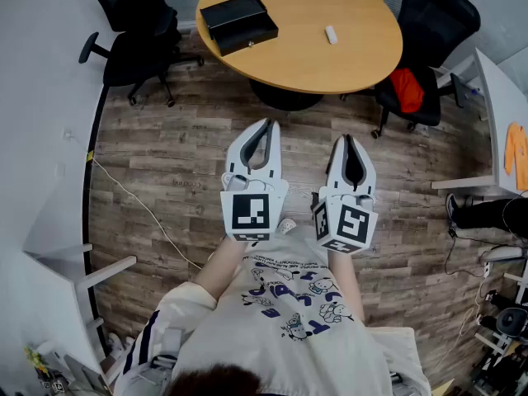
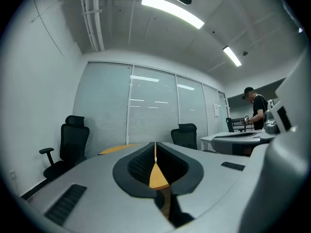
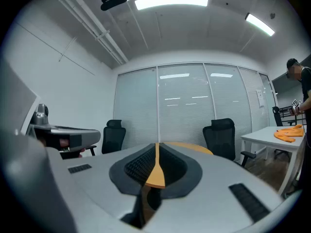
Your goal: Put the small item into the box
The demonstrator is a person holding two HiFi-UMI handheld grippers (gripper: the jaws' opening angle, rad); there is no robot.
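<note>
Though shut, hand-held grippers (image 1: 268, 124) (image 1: 347, 138) short of table (image 1: 330, 68)

Room's bright & even, lit from overhead. Ceiling strip lights (image 2: 172, 11) blow out to white glare in both gripper views. Shadows are soft, e.g. under the round table (image 1: 346, 48). Heavy fisheye w/ black corners in the gripper views; walls bend at the edges. My left gripper (image 2: 155, 149) & right gripper (image 3: 157, 147) look soft up close, bg sharper.
</note>
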